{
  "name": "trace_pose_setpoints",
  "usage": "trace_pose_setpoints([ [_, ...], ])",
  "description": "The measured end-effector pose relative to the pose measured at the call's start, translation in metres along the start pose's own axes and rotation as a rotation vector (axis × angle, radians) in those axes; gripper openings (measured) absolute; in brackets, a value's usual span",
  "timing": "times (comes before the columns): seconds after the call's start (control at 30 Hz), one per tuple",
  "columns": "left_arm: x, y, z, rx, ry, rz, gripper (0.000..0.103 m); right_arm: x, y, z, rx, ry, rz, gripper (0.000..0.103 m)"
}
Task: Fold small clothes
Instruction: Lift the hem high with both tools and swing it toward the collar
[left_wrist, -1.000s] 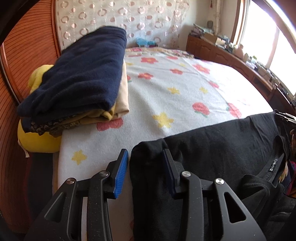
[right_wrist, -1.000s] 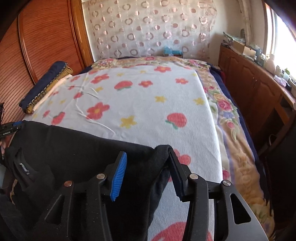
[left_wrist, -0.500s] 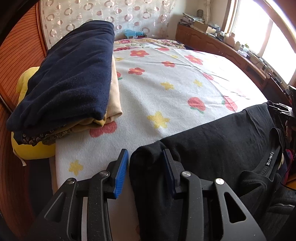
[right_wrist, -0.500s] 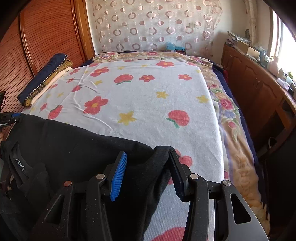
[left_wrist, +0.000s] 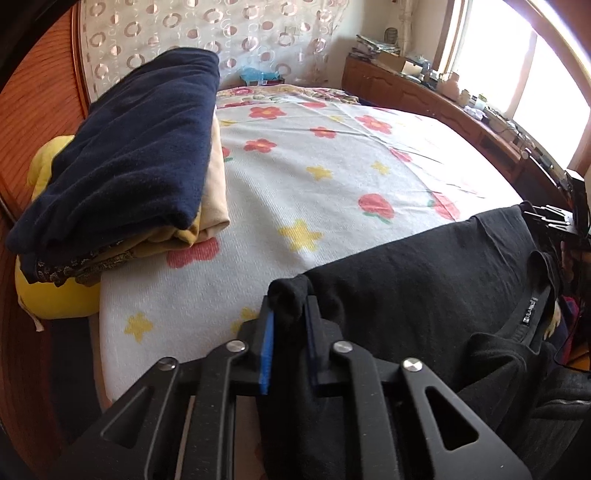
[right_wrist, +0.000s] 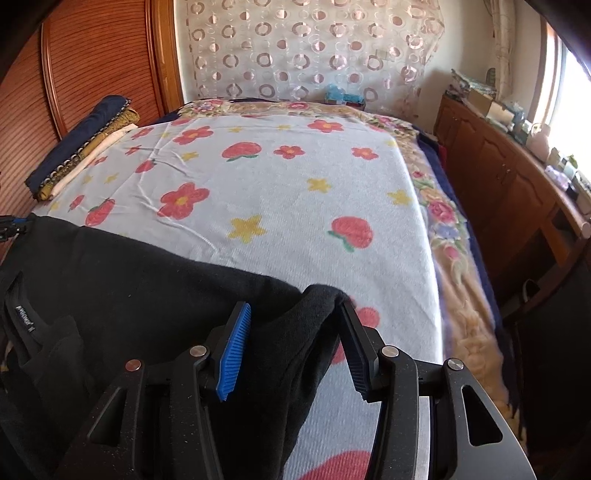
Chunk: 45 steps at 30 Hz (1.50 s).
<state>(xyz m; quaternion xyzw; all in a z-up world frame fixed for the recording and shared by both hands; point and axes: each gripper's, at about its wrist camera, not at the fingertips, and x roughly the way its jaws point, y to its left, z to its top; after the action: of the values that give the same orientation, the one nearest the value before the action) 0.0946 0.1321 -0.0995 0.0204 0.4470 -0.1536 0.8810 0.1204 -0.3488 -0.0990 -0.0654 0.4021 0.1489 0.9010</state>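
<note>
A black garment (left_wrist: 424, 277) lies spread across the near edge of the bed, its collar label (left_wrist: 530, 310) towards the right. My left gripper (left_wrist: 288, 310) is closing, and its pads pinch a bunched corner of the cloth. In the right wrist view the same black garment (right_wrist: 147, 280) stretches off to the left. My right gripper (right_wrist: 295, 310) stands open, its jaws wide apart. The garment's other corner is draped between them and over the right fingertip (right_wrist: 349, 314). The left blue pad (right_wrist: 234, 350) is clear of the cloth.
A flowered sheet (left_wrist: 332, 177) covers the bed. A stack of folded clothes (left_wrist: 140, 147) with a navy piece on top sits at the left, over a yellow cushion (left_wrist: 48, 291). Wooden cabinets (right_wrist: 498, 173) with clutter run along the right under the window.
The left gripper's jaws have come together on the corner of the black garment. The right gripper's jaws stay wide, with the cloth between them as before.
</note>
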Motion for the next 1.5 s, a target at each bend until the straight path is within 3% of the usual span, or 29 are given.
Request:
trace_pose_setpoints([
  [0.03,-0.003,-0.002,0.000,0.004,-0.010,0.003,0.012,-0.001,-0.001,-0.001,0.000,0.001,0.016,0.044],
  [0.07,-0.008,-0.005,-0.001,0.005,-0.025,-0.001,0.011,-0.002,0.000,-0.003,-0.010,-0.006,0.035,0.026],
  [0.17,-0.029,-0.018,0.000,0.035,-0.072,-0.015,0.010,-0.008,0.006,-0.007,-0.040,-0.011,0.060,0.010],
  [0.3,-0.076,-0.036,0.002,0.069,-0.177,-0.025,0.010,-0.039,0.008,-0.013,-0.037,-0.099,0.081,0.008],
  [0.5,-0.167,-0.058,0.005,0.090,-0.398,-0.038,0.009,-0.131,0.007,-0.014,-0.010,-0.310,0.079,0.008],
  [0.7,-0.255,-0.082,0.037,0.162,-0.631,-0.034,0.009,-0.220,0.014,0.004,-0.029,-0.497,0.085,0.008],
  [0.9,-0.324,-0.083,0.067,0.193,-0.788,-0.013,0.009,-0.321,0.018,0.030,-0.118,-0.687,0.029,0.008],
  [1.07,-0.361,-0.080,0.079,0.209,-0.876,-0.004,0.009,-0.380,0.020,0.041,-0.163,-0.792,-0.040,0.008],
  [1.27,-0.392,-0.079,0.094,0.217,-0.961,0.006,0.009,-0.430,0.021,0.045,-0.190,-0.878,-0.065,0.008],
  [1.43,-0.391,-0.078,0.109,0.220,-0.966,0.020,0.009,-0.443,0.025,0.048,-0.210,-0.897,-0.086,0.008],
  [1.5,-0.380,-0.076,0.115,0.214,-0.949,0.022,0.009,-0.425,0.031,0.051,-0.215,-0.883,-0.095,0.008],
])
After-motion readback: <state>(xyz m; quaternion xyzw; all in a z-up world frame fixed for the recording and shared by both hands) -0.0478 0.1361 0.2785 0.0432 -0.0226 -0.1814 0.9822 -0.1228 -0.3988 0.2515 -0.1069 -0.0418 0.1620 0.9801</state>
